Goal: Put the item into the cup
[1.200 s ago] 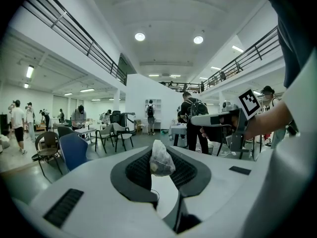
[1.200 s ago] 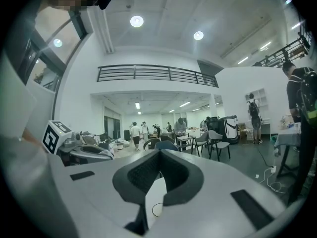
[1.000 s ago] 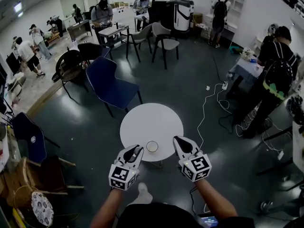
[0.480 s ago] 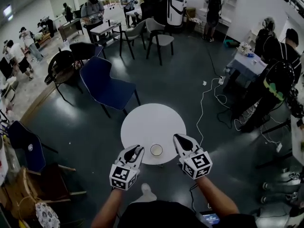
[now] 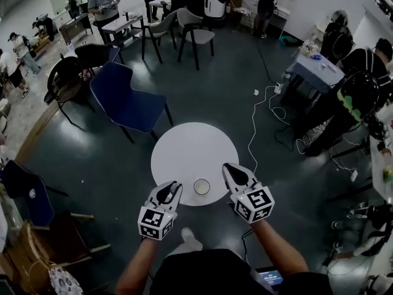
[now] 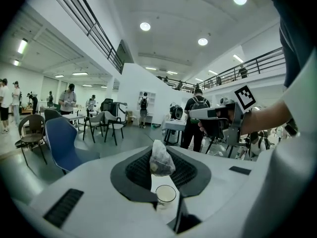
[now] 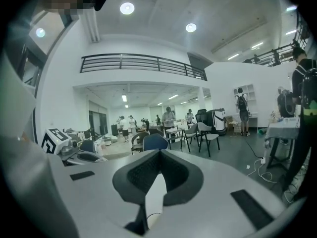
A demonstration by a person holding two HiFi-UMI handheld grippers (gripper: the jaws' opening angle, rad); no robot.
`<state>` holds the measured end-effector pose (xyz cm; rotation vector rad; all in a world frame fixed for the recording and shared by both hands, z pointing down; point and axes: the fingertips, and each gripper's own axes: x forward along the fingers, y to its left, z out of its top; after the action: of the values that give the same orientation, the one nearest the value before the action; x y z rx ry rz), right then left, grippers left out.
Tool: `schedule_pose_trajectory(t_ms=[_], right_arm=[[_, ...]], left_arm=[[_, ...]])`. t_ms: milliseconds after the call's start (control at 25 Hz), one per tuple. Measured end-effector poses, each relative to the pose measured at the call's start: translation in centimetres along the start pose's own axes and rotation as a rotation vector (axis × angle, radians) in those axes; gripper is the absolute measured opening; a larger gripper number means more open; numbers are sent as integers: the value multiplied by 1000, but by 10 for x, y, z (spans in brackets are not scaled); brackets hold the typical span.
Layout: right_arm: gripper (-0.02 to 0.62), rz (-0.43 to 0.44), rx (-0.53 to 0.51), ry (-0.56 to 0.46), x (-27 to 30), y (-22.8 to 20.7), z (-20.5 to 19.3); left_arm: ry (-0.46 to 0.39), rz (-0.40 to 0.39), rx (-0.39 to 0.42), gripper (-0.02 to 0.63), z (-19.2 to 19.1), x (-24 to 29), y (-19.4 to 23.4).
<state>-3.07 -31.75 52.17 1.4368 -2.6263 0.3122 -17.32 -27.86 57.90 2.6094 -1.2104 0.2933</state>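
Note:
A small white cup (image 5: 201, 187) stands near the front edge of the round white table (image 5: 190, 149). My left gripper (image 5: 170, 190) hovers just left of the cup, shut on a small crumpled clear-wrapped item (image 6: 161, 161). In the left gripper view the item sits between the pads (image 6: 141, 170), above and short of the cup (image 6: 166, 194). My right gripper (image 5: 233, 171) is to the right of the cup, its jaws together with nothing in them. From the right gripper view (image 7: 159, 151), only table shows below the tips.
A blue chair (image 5: 126, 100) stands beyond the table on the left, with more chairs and tables further back. A white cable (image 5: 253, 125) runs over the floor on the right. Several people stand at benches around the room.
The head view has drifted, so the table sits a little higher in frame. Both grippers stay at either side of the cup, and the left one still holds the item.

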Motion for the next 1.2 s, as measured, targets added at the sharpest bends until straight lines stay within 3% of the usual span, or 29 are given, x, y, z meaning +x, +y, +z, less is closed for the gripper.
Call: schedule_pose_trajectory(t_ms=[600,1000,1200], right_arm=[[17,-101,61,68,8,-41,-47],[17,-117,102,118,8,-71,-82],[17,-127,127,150,5,-92,-99]], left_arm=[[100,-116,1,74,-44,56,-2],[173,-122,-14,74,-76,96,-3],[223,-151,29,74,-95,125,-18]])
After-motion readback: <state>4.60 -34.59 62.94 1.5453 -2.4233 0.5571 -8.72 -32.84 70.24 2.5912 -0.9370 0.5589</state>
